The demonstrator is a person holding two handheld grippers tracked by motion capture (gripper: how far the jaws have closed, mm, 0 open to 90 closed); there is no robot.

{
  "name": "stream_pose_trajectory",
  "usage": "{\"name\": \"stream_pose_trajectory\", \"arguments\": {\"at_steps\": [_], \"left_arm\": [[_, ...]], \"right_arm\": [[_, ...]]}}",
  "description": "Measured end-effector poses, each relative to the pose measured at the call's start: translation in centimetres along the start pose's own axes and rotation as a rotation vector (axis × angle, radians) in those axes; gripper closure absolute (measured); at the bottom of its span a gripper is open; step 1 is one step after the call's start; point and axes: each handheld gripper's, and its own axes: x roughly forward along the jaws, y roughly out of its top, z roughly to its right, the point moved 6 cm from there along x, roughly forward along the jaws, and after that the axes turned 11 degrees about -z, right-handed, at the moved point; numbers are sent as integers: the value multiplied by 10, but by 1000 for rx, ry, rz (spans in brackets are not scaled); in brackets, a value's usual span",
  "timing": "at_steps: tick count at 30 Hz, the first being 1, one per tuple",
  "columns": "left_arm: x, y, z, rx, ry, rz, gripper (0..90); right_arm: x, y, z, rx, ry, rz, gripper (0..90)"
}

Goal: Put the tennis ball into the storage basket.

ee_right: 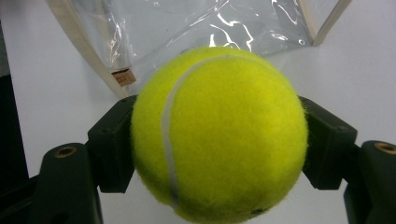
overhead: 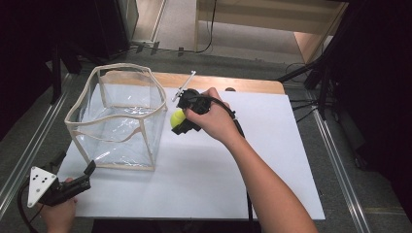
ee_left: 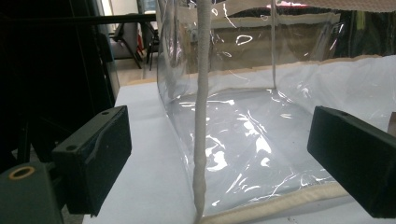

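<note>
Now a tennis ball sits clamped in the right gripper, just beside a clear plastic bag.

From the high view, the bag with cream trim stands open on the white table sheet; the right hand holds its gripper and the yellow ball close to the bag's right wall, while the left gripper rests near the bag's front left corner, jaws spread. Through the left gripper view, both black jaws stand well apart with nothing between them, facing the bag's cream corner seam. Through the right gripper view, the jaws press either side of the tennis ball, the bag behind it.
</note>
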Motion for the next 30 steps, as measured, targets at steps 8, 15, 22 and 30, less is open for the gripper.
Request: {"name": "stream_pose_trajectory", "arguments": {"at_steps": [8,15,22,30], "left_arm": [[0,0,0,-2,0,2,68],[0,0,0,3,1,-3,68],[0,0,0,3,2,-8,68],[0,0,0,0,2,-5,68]], "right_arm": [[-10,5,1,-4,1,7,240],[-19,9,2,-5,5,12,240],[-26,12,2,-11,-2,5,241],[-33,16,3,-20,-6,7,241]]}}
